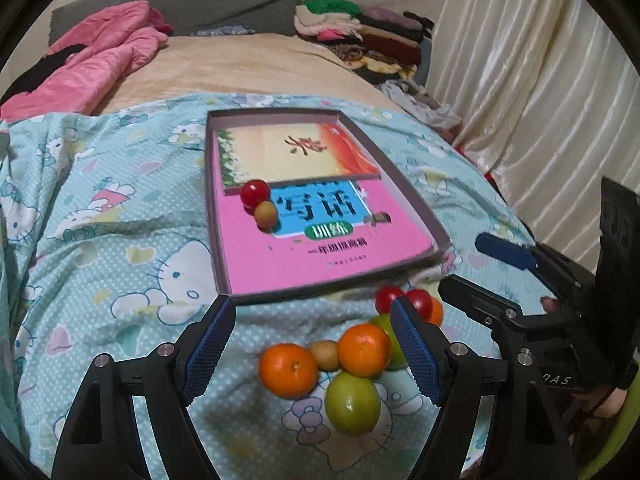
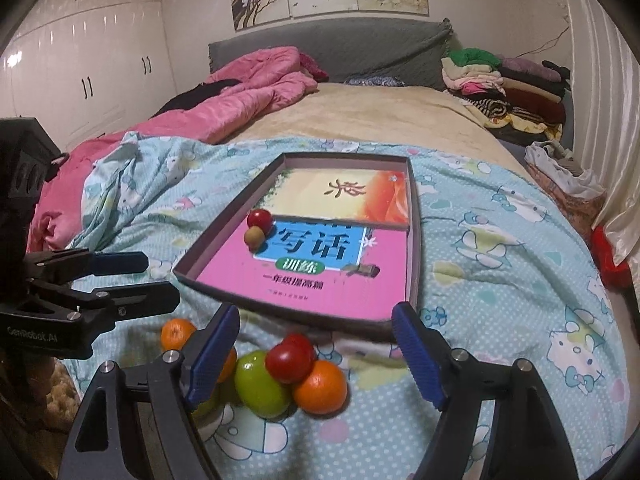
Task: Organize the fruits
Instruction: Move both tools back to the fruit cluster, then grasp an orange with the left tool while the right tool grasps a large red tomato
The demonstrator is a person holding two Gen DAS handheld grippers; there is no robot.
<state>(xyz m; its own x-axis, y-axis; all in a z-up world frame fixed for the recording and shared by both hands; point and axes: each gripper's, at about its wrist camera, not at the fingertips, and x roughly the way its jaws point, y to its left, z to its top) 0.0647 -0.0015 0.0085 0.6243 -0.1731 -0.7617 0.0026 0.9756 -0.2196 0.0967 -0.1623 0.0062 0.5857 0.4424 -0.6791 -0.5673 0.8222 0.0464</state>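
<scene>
Step in hand: picking fruit from the loose pile of oranges, green and red fruits [image 2: 288,380] on the bed, just before the near rim of the shallow grey cardboard tray [image 2: 414,240]; two small fruits [image 1: 259,203] already lie in the tray; left tongs [image 1: 320,344] and right tongs [image 2: 316,356] both apart, holding nothing; next move probably calls for lowering one pair around a top fruit, since the round pile would roll if nudged.

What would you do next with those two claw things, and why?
Probably lower the right gripper onto the red fruit topping the pile. Both grippers are open and empty, only two fruits lie in the tray, and that red one sits between the right fingers, unobstructed.
</scene>
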